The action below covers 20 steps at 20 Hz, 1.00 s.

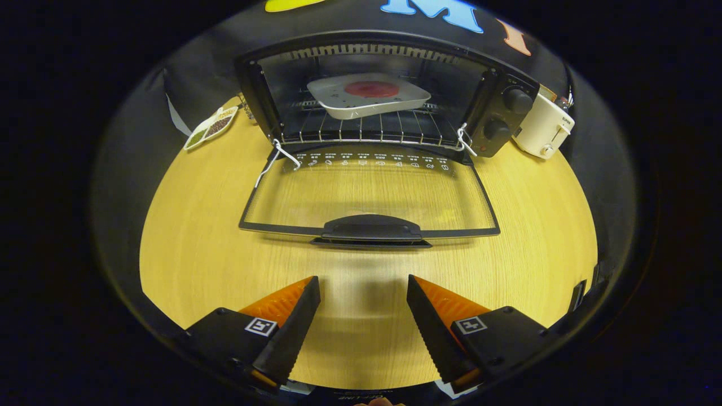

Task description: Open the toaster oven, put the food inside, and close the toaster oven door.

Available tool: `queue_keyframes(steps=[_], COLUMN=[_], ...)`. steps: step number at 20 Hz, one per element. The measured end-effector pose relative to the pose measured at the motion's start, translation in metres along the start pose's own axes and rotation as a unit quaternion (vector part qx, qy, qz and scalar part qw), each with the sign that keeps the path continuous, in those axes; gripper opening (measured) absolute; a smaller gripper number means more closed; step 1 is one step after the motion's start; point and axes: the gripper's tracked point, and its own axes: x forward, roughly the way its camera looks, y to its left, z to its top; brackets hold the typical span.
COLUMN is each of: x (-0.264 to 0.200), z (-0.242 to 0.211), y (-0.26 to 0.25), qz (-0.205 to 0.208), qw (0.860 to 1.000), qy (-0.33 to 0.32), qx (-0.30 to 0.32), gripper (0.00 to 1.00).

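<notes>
The gripper (364, 316) is held with its two fingers spread wide apart and nothing between them; only bare pale wood-grain counter (192, 248) is seen in the gap. The fingers are kept above the counter, clear of every object.

Straight ahead at 12 o'clock, near the fingertips but not touched by them, the black moulded handle (371, 228) of the glass toaster oven door (366, 192) is found. The door is folded fully down and lies flat, glass face up, hinged at its far edge. The long axis of the handle runs from 9 o'clock to 3 o'clock, square across the line of the fingers, and its middle is roughly in line with the gap between them.

Beyond the door, still at 12 o'clock, the black toaster oven (496, 107) is seen with its cavity open. The food, a red round patch on a white square plate (369, 96), is already set on the wire rack (366, 128) inside.

By that reading, only the closing is left. The handle's edge would have to be caught from below and swung up and away toward 12 o'clock.

A white toaster (544, 129) stands at 2 o'clock, and a white divided dish (211, 127) of seasonings at 10 o'clock, both well apart from the door's path.
</notes>
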Motion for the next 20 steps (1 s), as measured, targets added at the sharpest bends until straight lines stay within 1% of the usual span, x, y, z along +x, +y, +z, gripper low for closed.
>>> queue_keyframes(steps=[5,7,8,10,12,14,20], x=[0.010,0.016,0.016,0.020,0.023,0.023,0.019], z=[0.010,0.008,0.007,0.016,0.023,0.023,0.025], y=[-0.009,-0.009,-0.009,-0.007,-0.007,-0.006,-0.005], qz=[-0.032,-0.038,-0.038,-0.039,-0.043,-0.047,-0.041], qw=[0.999,0.999,0.999,0.999,0.999,0.999,0.999], qy=[-0.010,-0.001,0.004,-0.007,-0.006,0.001,-0.009], qx=[-0.001,-0.005,-0.004,0.005,-0.002,0.010,0.014], gripper=[0.98,0.98,0.98,0.98,0.98,0.97,0.97])
